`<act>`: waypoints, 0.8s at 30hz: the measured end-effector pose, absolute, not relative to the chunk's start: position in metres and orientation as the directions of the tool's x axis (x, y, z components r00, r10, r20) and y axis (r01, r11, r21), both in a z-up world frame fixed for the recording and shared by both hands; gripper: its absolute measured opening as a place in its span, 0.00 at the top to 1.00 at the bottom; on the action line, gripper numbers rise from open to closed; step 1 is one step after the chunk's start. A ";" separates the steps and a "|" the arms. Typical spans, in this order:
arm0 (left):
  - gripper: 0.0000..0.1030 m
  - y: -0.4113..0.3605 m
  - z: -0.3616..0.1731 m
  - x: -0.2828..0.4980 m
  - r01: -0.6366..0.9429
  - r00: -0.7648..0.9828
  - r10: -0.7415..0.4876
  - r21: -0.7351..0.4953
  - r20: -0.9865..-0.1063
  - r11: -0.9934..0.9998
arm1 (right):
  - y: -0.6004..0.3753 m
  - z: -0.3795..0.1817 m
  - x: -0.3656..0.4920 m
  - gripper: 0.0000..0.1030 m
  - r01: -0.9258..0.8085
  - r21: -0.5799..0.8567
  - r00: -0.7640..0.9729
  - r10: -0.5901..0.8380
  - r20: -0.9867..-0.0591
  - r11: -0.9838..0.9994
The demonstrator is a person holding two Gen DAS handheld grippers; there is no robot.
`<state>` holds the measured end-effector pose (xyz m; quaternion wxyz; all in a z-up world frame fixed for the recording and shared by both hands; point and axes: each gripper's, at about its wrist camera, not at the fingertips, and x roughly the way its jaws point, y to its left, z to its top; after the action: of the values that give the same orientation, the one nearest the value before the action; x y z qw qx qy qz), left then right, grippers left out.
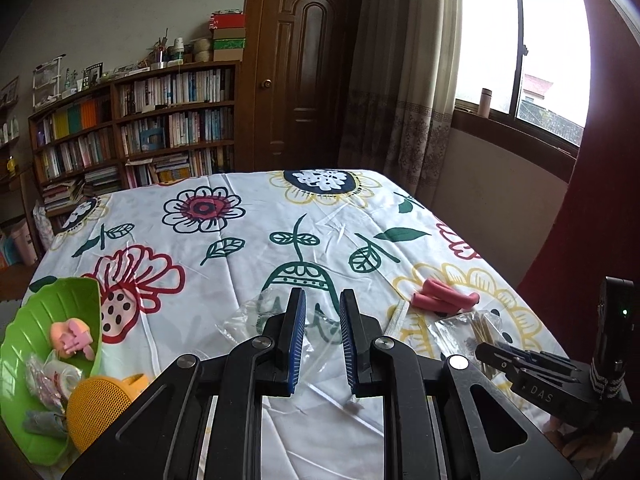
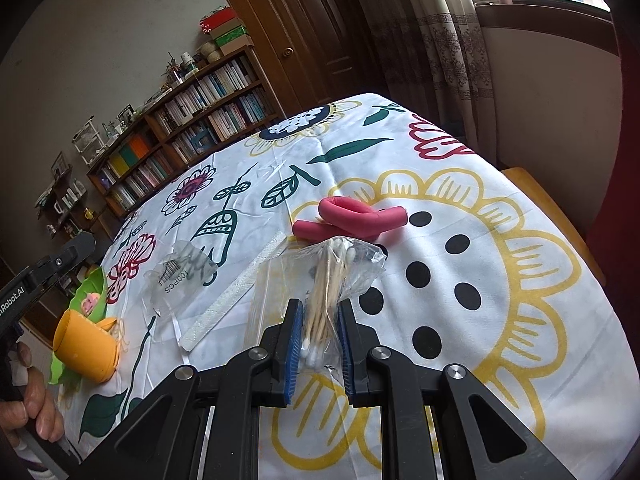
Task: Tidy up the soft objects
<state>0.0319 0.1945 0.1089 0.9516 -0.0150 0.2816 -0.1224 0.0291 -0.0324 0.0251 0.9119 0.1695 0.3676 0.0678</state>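
The right claw [image 2: 319, 334] is pinching a clear bag of cotton swabs [image 2: 330, 276] by its lower end, the bag lying on the flowered tabletop [image 2: 500, 280] just on the near side of the pink foam roller [image 2: 352, 222]; the left claw [image 1: 322, 342] hangs spread and empty above a flat clear bag [image 1: 276, 320], well to the right of the green leaf-shaped tray [image 1: 48, 304]; the sensible way to carry out this step is to keep the grip firm on the swab bundle rather than on loose plastic alone, lift straight up so the bag clears the roller, then carry it across to the tray and let go low so nothing spills; the plastic looks slippery, so a slow lift seems wise; counted: one swab bag, one pink roller bent into a loop, one flat clear bag, one white strip [image 2: 236, 292], one yellow cup [image 2: 86, 350] on its side beside the tray, one tray already holding a pink piece and a few small wrapped things too jumbled to count
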 end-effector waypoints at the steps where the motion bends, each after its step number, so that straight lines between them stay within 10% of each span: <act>1: 0.83 0.198 0.111 0.031 0.217 0.816 -0.238 -0.101 -0.527 0.971 | -0.032 0.025 0.029 0.82 0.001 0.359 0.721 0.248 -0.647 0.933; 24: 0.83 0.291 0.140 0.003 0.052 0.898 -0.122 -0.172 -0.423 0.984 | -0.019 0.027 0.024 0.82 0.006 0.361 0.720 0.247 -0.648 0.932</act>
<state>0.0030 0.2906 0.1397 0.9710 -0.0785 0.2215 -0.0448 0.0244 -0.0186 0.0266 0.9114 0.1715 0.3682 0.0662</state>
